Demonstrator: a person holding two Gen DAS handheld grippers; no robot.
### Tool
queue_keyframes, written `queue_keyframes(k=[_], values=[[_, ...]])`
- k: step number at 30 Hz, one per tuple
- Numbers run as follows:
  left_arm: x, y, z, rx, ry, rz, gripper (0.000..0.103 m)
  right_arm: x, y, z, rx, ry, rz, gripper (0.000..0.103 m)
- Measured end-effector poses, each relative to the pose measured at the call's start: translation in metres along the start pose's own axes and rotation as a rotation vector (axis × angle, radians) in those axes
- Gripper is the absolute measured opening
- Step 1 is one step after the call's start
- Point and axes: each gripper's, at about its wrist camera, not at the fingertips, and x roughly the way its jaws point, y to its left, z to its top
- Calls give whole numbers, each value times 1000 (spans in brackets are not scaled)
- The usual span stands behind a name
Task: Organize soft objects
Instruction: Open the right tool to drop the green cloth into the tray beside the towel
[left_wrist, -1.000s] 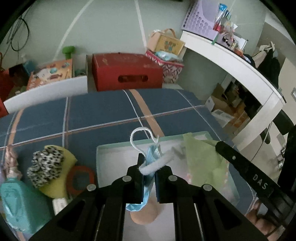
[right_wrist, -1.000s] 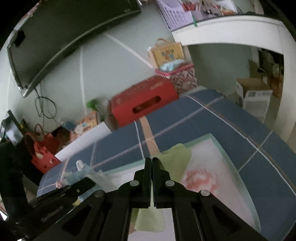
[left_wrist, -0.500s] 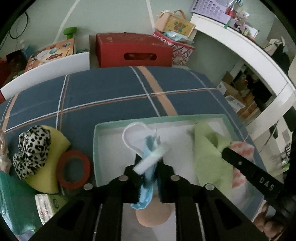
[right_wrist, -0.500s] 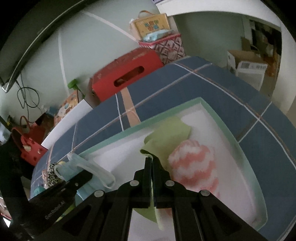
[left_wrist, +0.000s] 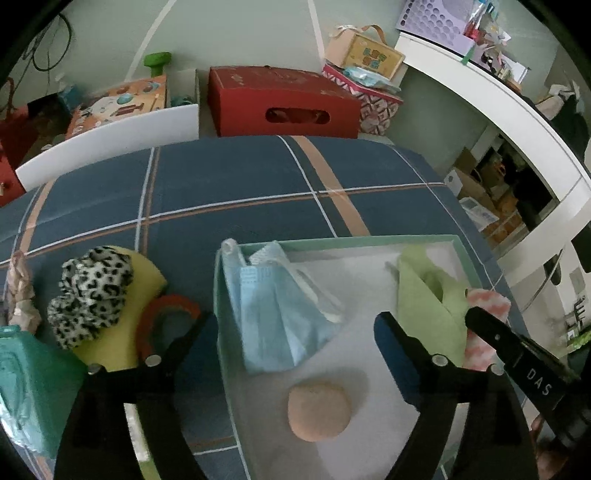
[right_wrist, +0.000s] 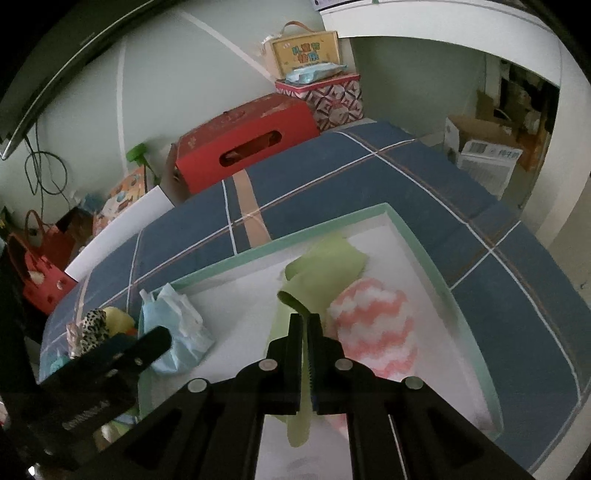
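A mint-rimmed white tray (left_wrist: 218, 295) lies on the blue plaid cover. In it are a blue face mask (left_wrist: 273, 317), a beige round puff (left_wrist: 319, 411), a green cloth (left_wrist: 424, 306) and a pink-and-white striped ball (right_wrist: 373, 325). My left gripper (left_wrist: 295, 321) hovers over the mask, its jaws opening wide, and the pads touch nothing. The mask rests loose against the tray's left wall. My right gripper (right_wrist: 305, 319) is shut on the green cloth (right_wrist: 325, 269); its jaws are just starting to part, with the cloth still pinched and draped onto the ball.
Left of the tray lie a leopard scrunchie (left_wrist: 88, 288), a yellow sponge (left_wrist: 147, 284), an orange ring (left_wrist: 166, 306) and a teal pack (left_wrist: 26, 384). A red box (left_wrist: 280, 99) stands behind the bed, and a white desk (left_wrist: 517, 122) runs along the right.
The left jaws have opened and let go of the mask, which dropped into the tray's left side. The right gripper tipped downward, lowering the green cloth beside the ball.
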Motion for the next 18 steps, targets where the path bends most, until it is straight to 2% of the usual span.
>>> queue_keyframes(k=[2, 7, 8, 9, 10, 11, 14, 16, 18], values=[[-6, 2, 0, -7, -2, -4, 92, 0, -1, 0, 2, 12, -17, 5], [-17, 7, 0, -23, -12, 25, 93, -2, -8, -3, 13, 38, -48, 6], [-19, 9, -1, -27, -15, 31, 93, -2, -8, -3, 8, 41, -60, 11], [-21, 12, -2, -33, -18, 39, 93, -2, -7, -4, 0, 42, -69, 23], [-24, 14, -2, -39, -22, 50, 93, -2, -7, -4, -3, 43, -75, 39], [-26, 15, -2, -41, -27, 58, 94, -2, -7, -4, -6, 42, -79, 45], [-35, 20, -2, -45, -56, 91, 96, -3, -4, -4, -18, 39, -78, 49], [-43, 23, -2, -54, -82, 96, 98, -2, -3, -5, -29, 42, -78, 61], [-49, 27, -1, -65, -98, 100, 99, -2, -1, -5, -38, 45, -85, 66]])
